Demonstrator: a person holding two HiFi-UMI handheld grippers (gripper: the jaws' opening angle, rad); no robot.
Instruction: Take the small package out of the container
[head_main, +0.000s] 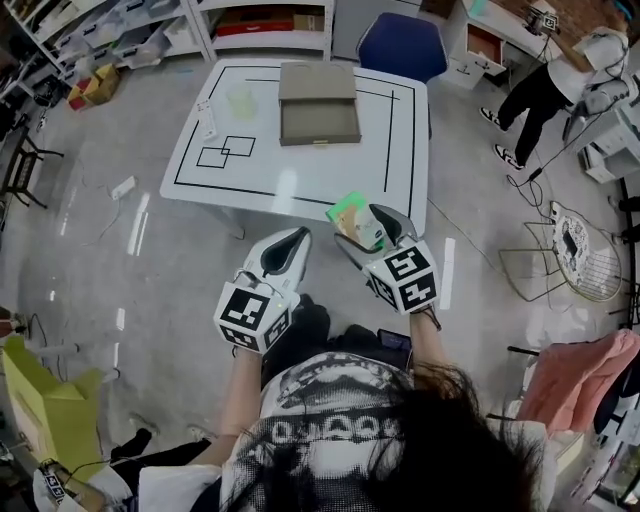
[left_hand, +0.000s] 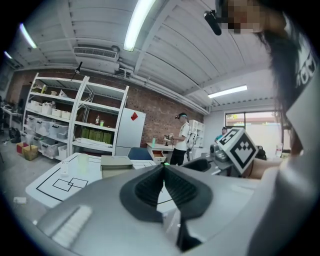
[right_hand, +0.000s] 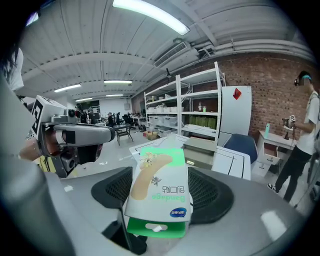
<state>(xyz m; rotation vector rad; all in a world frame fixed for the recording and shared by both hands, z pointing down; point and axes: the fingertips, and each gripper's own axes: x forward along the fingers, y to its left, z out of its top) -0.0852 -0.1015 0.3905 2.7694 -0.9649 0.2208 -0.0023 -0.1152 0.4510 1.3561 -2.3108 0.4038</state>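
Right gripper view is showing the fingers of my right gripper (right_hand: 162, 172) pinching the small package (right_hand: 160, 192), well clear of the container (head_main: 318, 105) on the counter (head_main: 395, 170), while my left gripper (left_hand: 163, 169) is keeping its fingers pressed together on nothing, so I judge only setting it down is remaining.

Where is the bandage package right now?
The bandage package is clamped in the right gripper, at the head view's centre-right, held by the white table's near edge, well short of the container.

White shelves (right_hand: 200, 107) line a brick wall (right_hand: 272, 82).
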